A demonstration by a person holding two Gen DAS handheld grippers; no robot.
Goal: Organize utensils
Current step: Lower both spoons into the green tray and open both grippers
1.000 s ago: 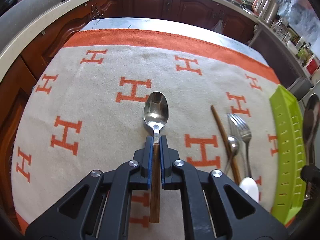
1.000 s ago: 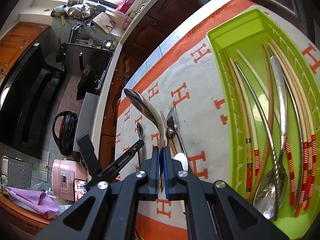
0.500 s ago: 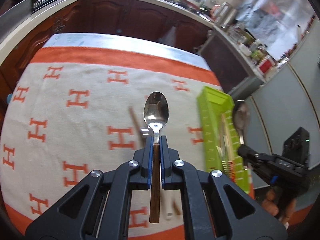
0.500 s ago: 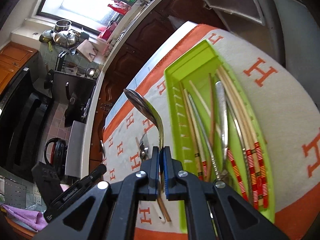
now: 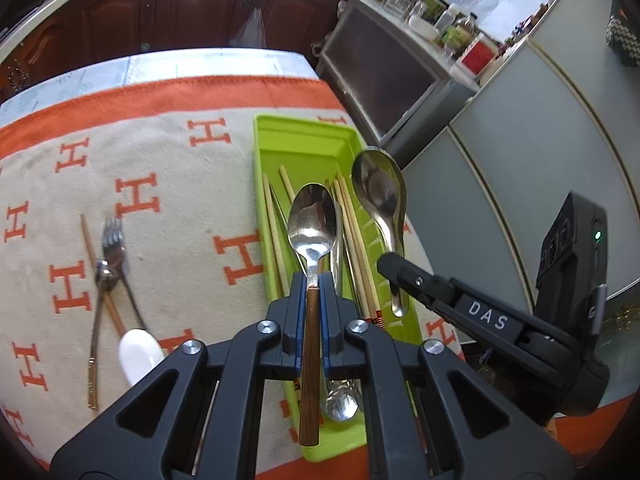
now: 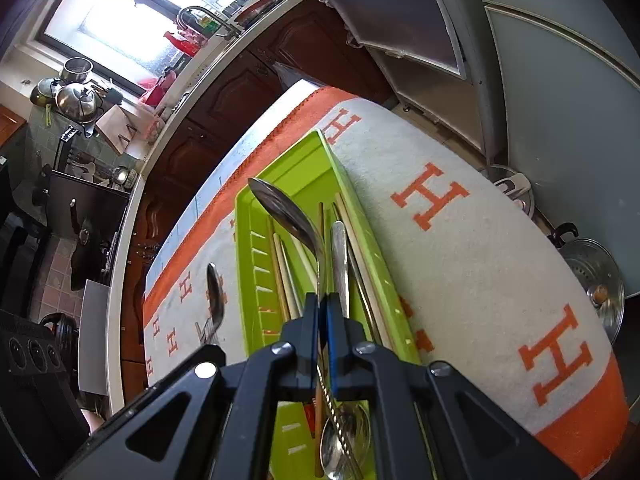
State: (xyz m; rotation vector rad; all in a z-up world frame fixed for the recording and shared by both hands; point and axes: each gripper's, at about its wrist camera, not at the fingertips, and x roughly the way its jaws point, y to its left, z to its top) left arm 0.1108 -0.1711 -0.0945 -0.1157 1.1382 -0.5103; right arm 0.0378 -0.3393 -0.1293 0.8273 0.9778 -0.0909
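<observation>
Both spoons hang over the tray (image 5: pixel 298 140), which lies near the tabletop's (image 5: pixel 120 72) right edge. Left hand-held gripper (image 5: pixel 312 292) clamps the wood-handled spoon (image 5: pixel 313 220); right hand-held gripper (image 6: pixel 323 312) clamps the steel spoon (image 6: pixel 286 212). One fork (image 5: pixel 114 240) lies on the open cloth (image 5: pixel 180 220) left of the tray.

We see a table (image 5: pixel 168 62) with a pale top, covered by a cream blanket (image 5: pixel 180 216) with orange H marks and an orange border. On the blanket lie a green tray (image 5: pixel 298 140) near its right edge, and well to the left a fork (image 5: pixel 114 236), a small spoon (image 5: pixel 98 308), a brown chopstick (image 5: pixel 90 240) and a white spoon (image 5: pixel 138 354), crossing one another
</observation>
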